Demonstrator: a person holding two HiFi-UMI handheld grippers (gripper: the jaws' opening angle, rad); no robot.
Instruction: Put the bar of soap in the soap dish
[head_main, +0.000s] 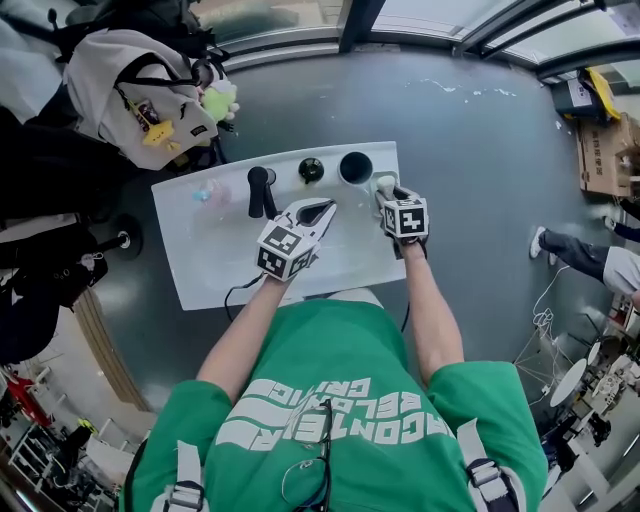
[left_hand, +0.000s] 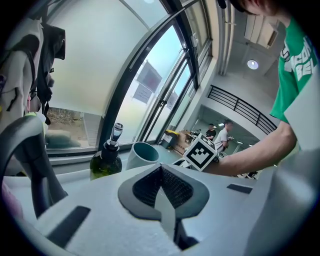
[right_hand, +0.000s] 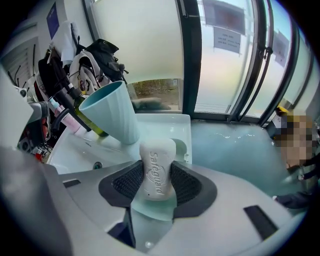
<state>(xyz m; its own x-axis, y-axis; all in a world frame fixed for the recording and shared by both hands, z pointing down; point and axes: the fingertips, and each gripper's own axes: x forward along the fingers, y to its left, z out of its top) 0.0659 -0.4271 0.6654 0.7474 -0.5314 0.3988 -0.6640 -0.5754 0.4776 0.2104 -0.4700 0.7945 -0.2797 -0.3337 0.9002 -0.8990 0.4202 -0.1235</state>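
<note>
Right tongs (right_hand: 157, 181): clenched on the bar of soap (right_hand: 157, 165), both ribbed pads pressing on its long sides; the bar stands on end between them with its embossed lettering toward the camera. In the right gripper view the pale blue cup (right_hand: 112, 117) stands up and to the left of the soap, and the soap dish (right_hand: 181, 148) lies to the lower right of the cup, directly behind the bar; contact between bar and dish cannot be determined. Left tongs (left_hand: 161, 186): fully closed, pad against pad, nothing between them. In the head view both tools are over the white surface (head_main: 200, 250): the right tongs sit just beside the cup on its right, the left tongs on the person's side of the cup and to its left, well apart from the soap. A dark green bottle (left_hand: 107, 160) stands just left of the cup, and a black tap (head_main: 260, 190) stands further left of the cup, beyond the bottle
</note>
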